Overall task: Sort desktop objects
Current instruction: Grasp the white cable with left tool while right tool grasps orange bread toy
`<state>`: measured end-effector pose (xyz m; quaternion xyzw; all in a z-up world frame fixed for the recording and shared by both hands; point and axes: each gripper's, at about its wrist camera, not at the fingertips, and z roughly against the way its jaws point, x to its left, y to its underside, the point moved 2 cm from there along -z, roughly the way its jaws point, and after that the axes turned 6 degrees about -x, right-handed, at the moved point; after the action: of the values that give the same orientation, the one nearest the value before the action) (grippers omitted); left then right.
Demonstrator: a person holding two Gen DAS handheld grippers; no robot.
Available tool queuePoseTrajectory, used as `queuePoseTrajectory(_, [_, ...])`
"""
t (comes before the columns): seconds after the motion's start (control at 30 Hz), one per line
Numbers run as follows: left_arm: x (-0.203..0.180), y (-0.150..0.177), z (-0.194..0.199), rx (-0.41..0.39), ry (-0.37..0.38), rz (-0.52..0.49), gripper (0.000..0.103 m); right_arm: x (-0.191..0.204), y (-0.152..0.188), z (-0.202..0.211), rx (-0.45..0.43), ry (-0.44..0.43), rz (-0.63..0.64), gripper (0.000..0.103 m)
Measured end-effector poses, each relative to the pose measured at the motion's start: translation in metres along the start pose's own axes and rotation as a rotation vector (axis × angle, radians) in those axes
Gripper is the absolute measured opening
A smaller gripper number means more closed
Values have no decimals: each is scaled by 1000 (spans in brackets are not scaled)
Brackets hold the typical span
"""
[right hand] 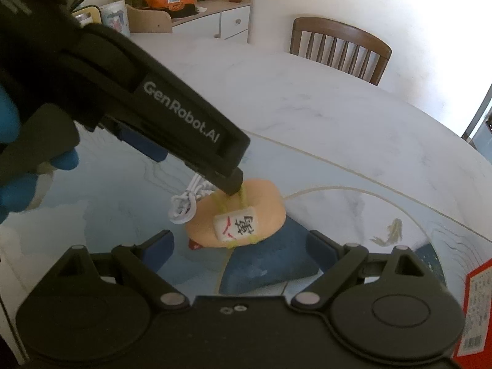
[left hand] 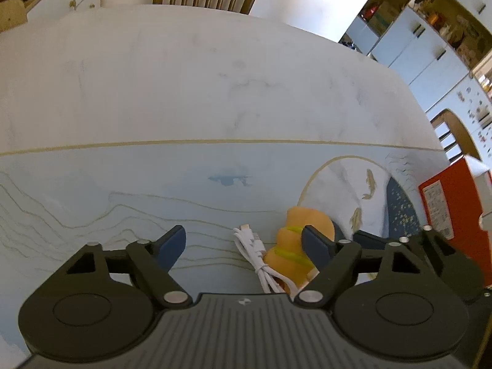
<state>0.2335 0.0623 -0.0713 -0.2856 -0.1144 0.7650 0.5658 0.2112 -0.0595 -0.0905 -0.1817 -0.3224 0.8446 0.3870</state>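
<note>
An orange plush toy (right hand: 246, 203) with yellow-green cords and a white mahjong tile (right hand: 236, 224) lies on the blue patterned mat (right hand: 123, 203). A bundled white cable (right hand: 187, 203) lies against the toy's left side. My left gripper (left hand: 244, 246) stands over both, jaws wide, with the cable (left hand: 255, 255) and the toy (left hand: 292, 240) between them. In the right wrist view one of its fingers (right hand: 230, 181) rests on the toy's top by the cords. My right gripper (right hand: 241, 250) hangs open just in front of the toy and holds nothing.
A red box (right hand: 479, 301) stands at the mat's right edge (left hand: 446, 203). A wooden chair (right hand: 338, 49) sits at the far side of the white marble table (left hand: 215, 77). A cabinet (right hand: 227, 18) with a snack bag and jars is behind. A blue-gloved hand (right hand: 9, 153) holds the left gripper.
</note>
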Motion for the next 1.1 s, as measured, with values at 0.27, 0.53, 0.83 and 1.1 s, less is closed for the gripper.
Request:
queuePoseTrajectory(0.27, [12,-5,3,-3,35,101,64,0,-2,-11,-2,-11,10,93])
queuePoseTrajectory(0.53, [12,-4,-10,36,0,75,64,0,-4,-16,-3,-11,34,93])
queuePoseTrajectory(0.83, [19,-2,-12,30,-1,127,54,1,-2,-25,11,-6,60,82])
queuePoseTrajectory(1.1, [16,0,-10,38,-13,63,46,-10,-3,-22,9,15,60,68])
